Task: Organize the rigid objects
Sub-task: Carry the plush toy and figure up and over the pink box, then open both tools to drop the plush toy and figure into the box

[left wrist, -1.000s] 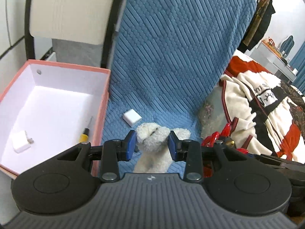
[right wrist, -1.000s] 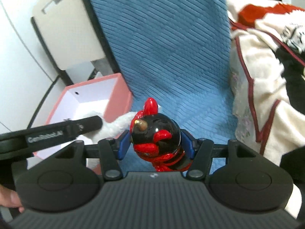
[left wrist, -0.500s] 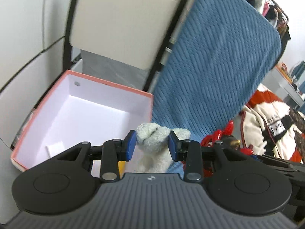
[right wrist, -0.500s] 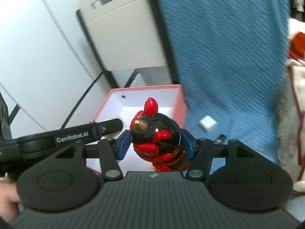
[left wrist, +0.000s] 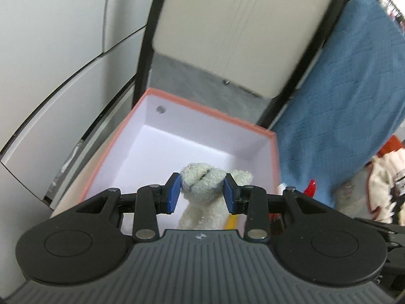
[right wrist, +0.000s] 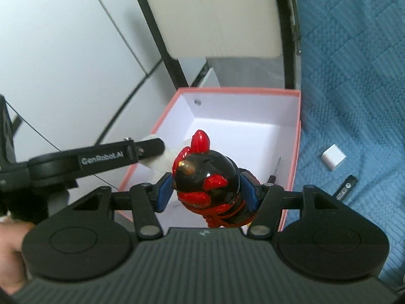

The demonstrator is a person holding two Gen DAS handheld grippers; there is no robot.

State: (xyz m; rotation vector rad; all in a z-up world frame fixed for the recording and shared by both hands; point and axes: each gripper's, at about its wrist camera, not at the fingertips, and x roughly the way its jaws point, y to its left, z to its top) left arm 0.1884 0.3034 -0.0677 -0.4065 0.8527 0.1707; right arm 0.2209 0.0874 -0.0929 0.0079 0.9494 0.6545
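My left gripper [left wrist: 202, 193] is shut on a white plush toy [left wrist: 205, 200], its blue pads pressing the toy's head. It hangs over the open pink box [left wrist: 210, 112] with the white inside. In the right wrist view my right gripper [right wrist: 206, 192] is shut on a glossy black and red rooster figurine [right wrist: 207, 179], held over the same pink box [right wrist: 295, 157]. The left gripper's arm [right wrist: 101, 157] reaches in from the left with the plush toy [right wrist: 164, 159] at its tip. A screwdriver [right wrist: 274, 171] lies inside the box by its right wall.
A small white cube [right wrist: 333, 157] and a black stick-shaped item [right wrist: 346, 186] lie on the blue quilted cover [right wrist: 354, 76] right of the box. A cream chair back [left wrist: 240, 30] with a black frame stands behind the box. White wall panels fill the left. Patterned fabric [left wrist: 382, 185] lies far right.
Both grippers have swung left from over the blue cover to above the pink box, each still holding its toy. The box now lies straight ahead in both views.
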